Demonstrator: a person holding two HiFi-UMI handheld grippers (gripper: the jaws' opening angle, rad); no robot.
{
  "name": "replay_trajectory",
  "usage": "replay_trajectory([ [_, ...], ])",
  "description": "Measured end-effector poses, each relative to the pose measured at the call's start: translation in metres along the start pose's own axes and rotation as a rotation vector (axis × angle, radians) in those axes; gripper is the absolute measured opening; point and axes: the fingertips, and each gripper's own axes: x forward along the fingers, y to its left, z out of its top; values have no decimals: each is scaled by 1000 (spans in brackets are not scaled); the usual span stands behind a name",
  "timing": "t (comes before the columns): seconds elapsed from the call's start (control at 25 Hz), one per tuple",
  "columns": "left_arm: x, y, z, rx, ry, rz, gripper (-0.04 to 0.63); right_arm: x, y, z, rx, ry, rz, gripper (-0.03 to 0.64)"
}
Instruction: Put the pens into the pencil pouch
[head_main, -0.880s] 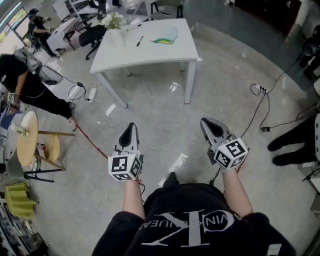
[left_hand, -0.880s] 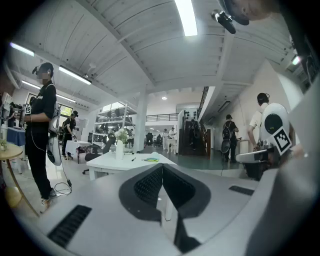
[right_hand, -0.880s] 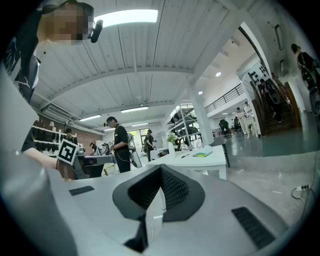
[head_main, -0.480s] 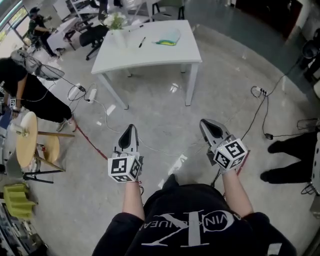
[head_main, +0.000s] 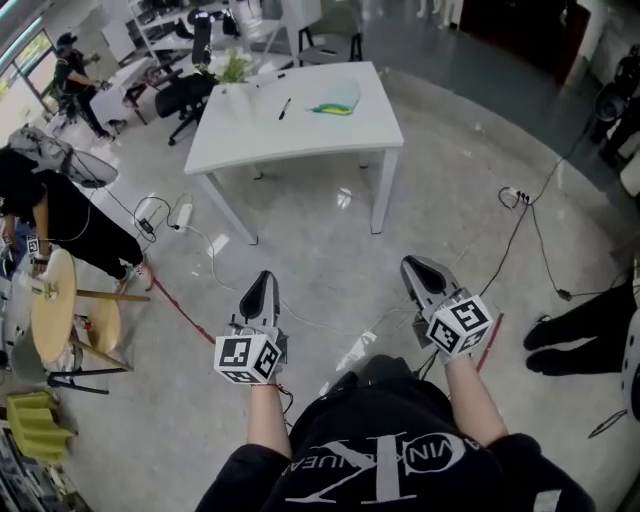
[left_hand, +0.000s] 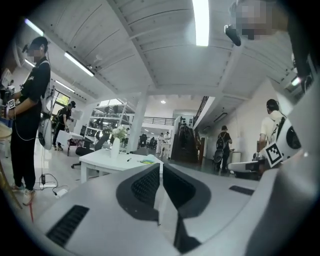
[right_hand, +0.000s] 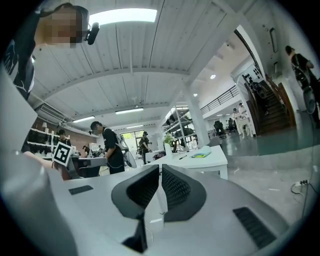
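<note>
**Tools.** My left gripper has its jaws closed pad to pad. My right gripper is likewise drawn together, with only a hairline between its ribbed pads. Both point level toward the white table.

**Position.** Both grippers hang over the floor on the near side of the table, well apart from it. The left one lines up roughly with the table's near-left leg. The right one sits a little past the table's near-right corner.

**Task items.** The pencil pouch, pale blue with a yellow-green patch, lies flat on the table top toward its far right corner. One dark pen lies on the table just left of the pouch, apart from it and outside it. I cannot tell whether the pouch is open.

**Other items.** A white vase with greenery stands near the table's far-left corner. A black office chair stands beyond the table's left end. A person in black bends over further out on that side, well clear of the table.
</note>
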Motion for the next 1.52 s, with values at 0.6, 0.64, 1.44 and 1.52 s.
replay_trajectory([
  [0.6,43,39,-7,17,37,12,94,44,-40,0,48,-9,-39,129],
  [0.64,50,44,-4,19,34,16,95,53,-44,3,43,-9,-34,130],
  [1.44,260,92,3,4,97,0,95,221,-172,29,66,75,5,138],
  [1.52,281,97,6,6,97,-4,95,236,-184,34,62,78,12,138],
])
